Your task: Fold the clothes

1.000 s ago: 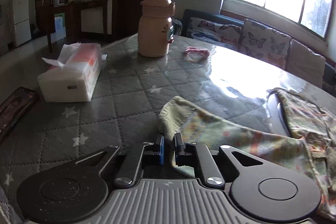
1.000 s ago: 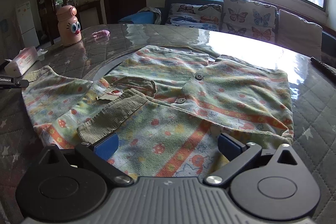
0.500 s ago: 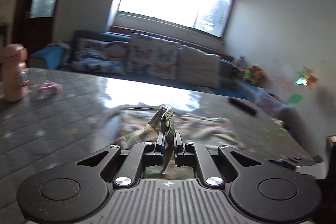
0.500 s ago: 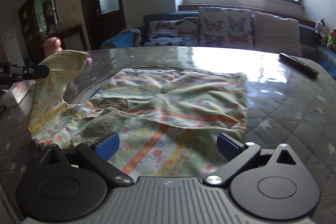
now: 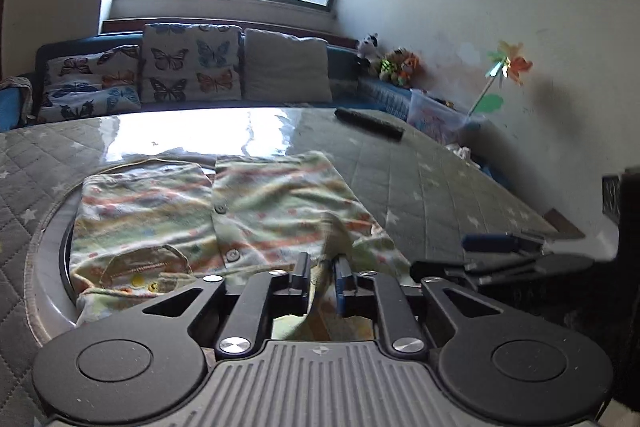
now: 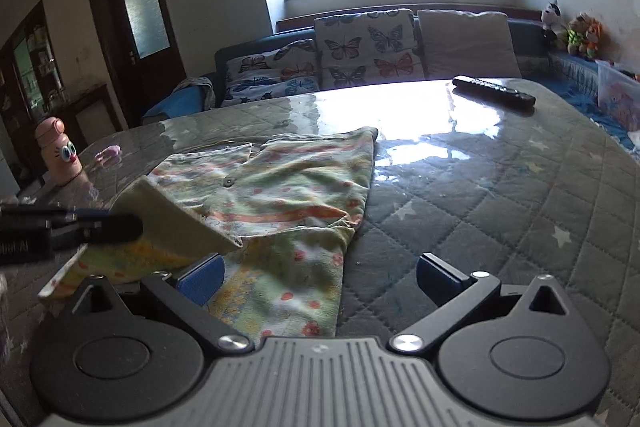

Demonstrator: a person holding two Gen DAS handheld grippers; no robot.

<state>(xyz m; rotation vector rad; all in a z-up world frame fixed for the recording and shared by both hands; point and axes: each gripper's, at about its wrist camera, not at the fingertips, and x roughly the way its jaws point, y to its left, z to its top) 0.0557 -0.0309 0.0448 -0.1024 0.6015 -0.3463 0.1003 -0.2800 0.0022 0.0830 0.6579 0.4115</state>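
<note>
Two views: left gripper (image 5: 322, 273) opening around sleeve (image 5: 334, 247), right gripper (image 6: 320, 277) wide, empty, bottle (image 6: 58, 151) right-view only.

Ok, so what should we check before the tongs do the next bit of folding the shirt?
1. Sleeve brought over the shirt: ok.
2. Left tongs let go of the sleeve: not ok; their jaws are opening, with the sleeve between them.
3. Sleeve lying flat: not ok; it is lifted off the shirt.
4. Right tongs open and empty: ok, above the shirt's near edge.
5. Remote away from the shirt: ok, apart on the table.
</note>
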